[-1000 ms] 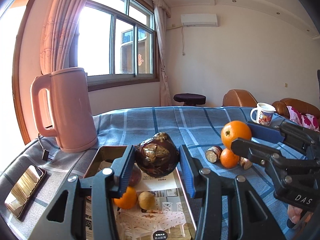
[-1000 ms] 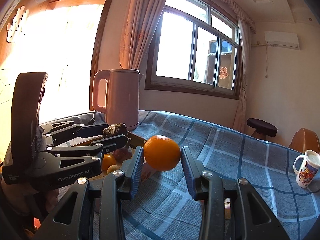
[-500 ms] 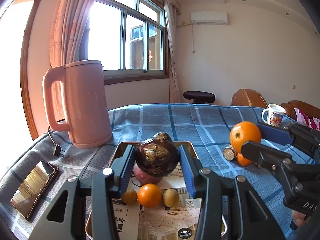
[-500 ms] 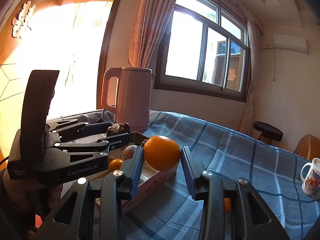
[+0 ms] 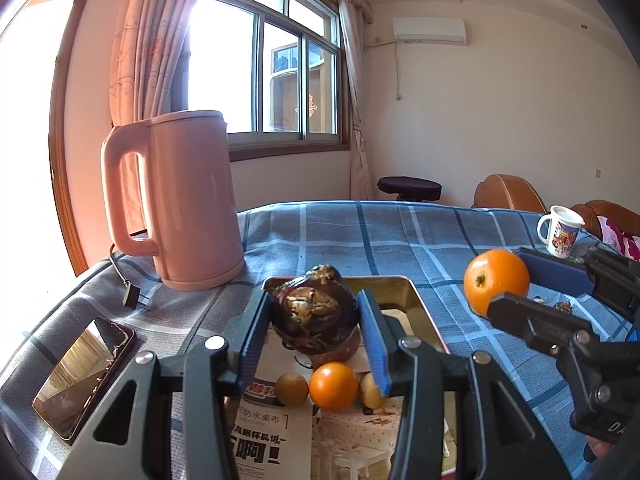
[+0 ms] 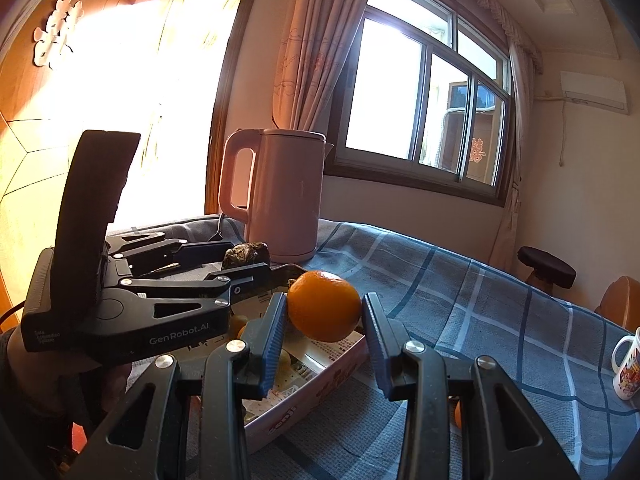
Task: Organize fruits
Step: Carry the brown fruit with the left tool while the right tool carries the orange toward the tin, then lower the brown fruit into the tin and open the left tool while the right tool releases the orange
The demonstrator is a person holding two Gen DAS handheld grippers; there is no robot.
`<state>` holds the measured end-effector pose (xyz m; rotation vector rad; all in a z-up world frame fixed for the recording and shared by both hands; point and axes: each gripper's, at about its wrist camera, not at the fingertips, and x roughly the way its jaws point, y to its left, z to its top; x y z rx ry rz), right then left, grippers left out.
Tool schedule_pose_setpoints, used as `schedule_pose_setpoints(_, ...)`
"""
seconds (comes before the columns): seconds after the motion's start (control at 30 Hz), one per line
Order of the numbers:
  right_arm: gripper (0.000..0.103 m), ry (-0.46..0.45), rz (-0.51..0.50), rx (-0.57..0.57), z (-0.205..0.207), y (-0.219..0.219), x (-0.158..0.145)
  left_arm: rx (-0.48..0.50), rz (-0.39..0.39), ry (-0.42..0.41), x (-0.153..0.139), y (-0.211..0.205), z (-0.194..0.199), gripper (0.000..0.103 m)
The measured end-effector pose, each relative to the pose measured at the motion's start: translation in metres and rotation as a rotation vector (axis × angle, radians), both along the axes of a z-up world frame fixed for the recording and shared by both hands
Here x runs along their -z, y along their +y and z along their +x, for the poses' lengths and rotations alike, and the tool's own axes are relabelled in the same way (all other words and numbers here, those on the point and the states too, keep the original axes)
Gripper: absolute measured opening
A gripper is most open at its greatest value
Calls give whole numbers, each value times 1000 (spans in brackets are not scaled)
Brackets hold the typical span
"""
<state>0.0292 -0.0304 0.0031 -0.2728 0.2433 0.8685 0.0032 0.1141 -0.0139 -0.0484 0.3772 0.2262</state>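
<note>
Left gripper [image 5: 313, 322] closed on a dark brown fruit [image 5: 312, 314], held up over the far end of the tray [image 5: 416, 300]. Blue pads pressed on both sides of it. Right gripper [image 6: 325, 322] closed on a big orange [image 6: 324, 306], held in the air just past the tray's right rim. In the tray: a small orange [image 5: 333, 386], two little brown fruits [image 5: 291, 389] on each side of it, and a reddish fruit half hidden under the dark one. Printed paper on the tray's bottom. Pink kettle [image 5: 180, 200] standing behind the tray on the blue checked cloth [image 5: 400, 236]. Phone [image 5: 84, 372] lying flat at the left. Mug [image 5: 560, 232] far off at the right.
</note>
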Motion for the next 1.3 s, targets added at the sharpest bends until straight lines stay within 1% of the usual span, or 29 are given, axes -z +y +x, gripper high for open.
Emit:
schedule_pose_setpoints(0.13, 40, 6, -8, -10, 0, 6, 2, -6, -1, 14, 1, 5, 0, 47)
schedule_pose_setpoints(0.27, 40, 11, -18, -19, 0, 12, 4, -8, -18, 34, 2, 12, 1, 47)
schedule_pose_setpoints(0.53, 40, 32, -39, -37, 0, 23, 11, -6, -12, 70, 5, 17, 5, 47)
schedule_pose_setpoints(0.9, 40, 71, -66, -37, 3, 30, 18, 26, -3, 123, 9, 14, 8, 47)
schedule_pose_setpoints(1.13, 40, 127, -98, -37, 12, 35, 22, 52, -4, 157, 12, 12, 11, 47)
schedule_pose_setpoints(1.3, 40, 140, -127, -50, 12, 40, 25, 66, -10, 179, 15, 12, 14, 47)
